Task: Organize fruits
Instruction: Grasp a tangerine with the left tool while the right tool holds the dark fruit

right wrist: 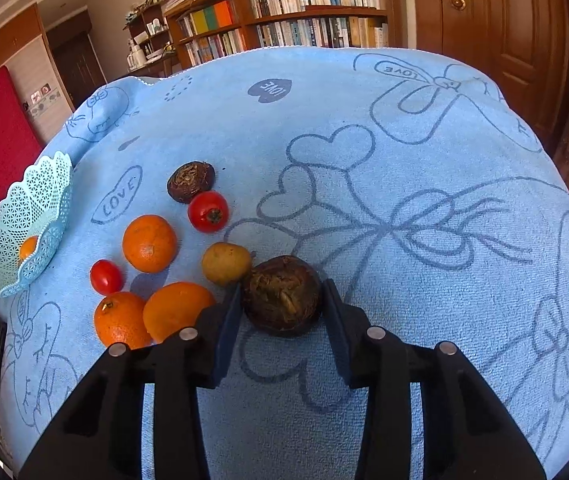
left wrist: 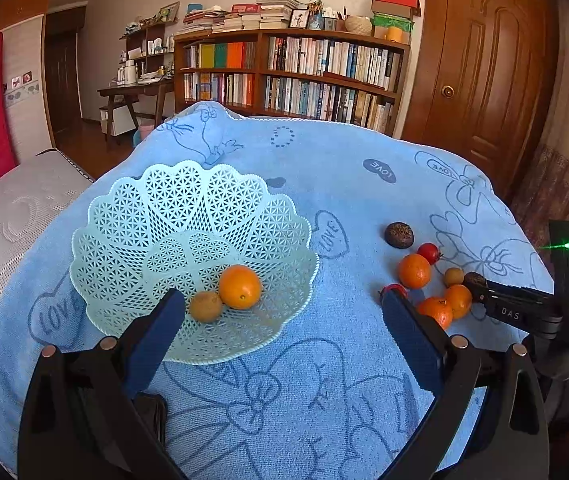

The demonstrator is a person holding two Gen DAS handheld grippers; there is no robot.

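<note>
two fruits — a round orange [left wrist: 240, 287] and a small tan fruit [left wrist: 206, 306] — lie in the pale-green lattice plastic basket [left wrist: 188, 216]; the left gripper [left wrist: 282, 312] gapes wide, the right gripper [right wrist: 282, 300] clasps a dark brown rough fruit [right wrist: 282, 300] on the blue towel [right wrist: 404, 128].

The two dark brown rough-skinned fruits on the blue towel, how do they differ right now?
The near dark brown rough-skinned fruit sits between the right gripper jaws; the far dark brown fruit lies free, with nothing around it. The near one neighbours the small tan round fruit; the far one sits beside the red tomato. Both look alike in colour and texture, and both rest on the blue towel, outside the pale green lattice basket.
</note>
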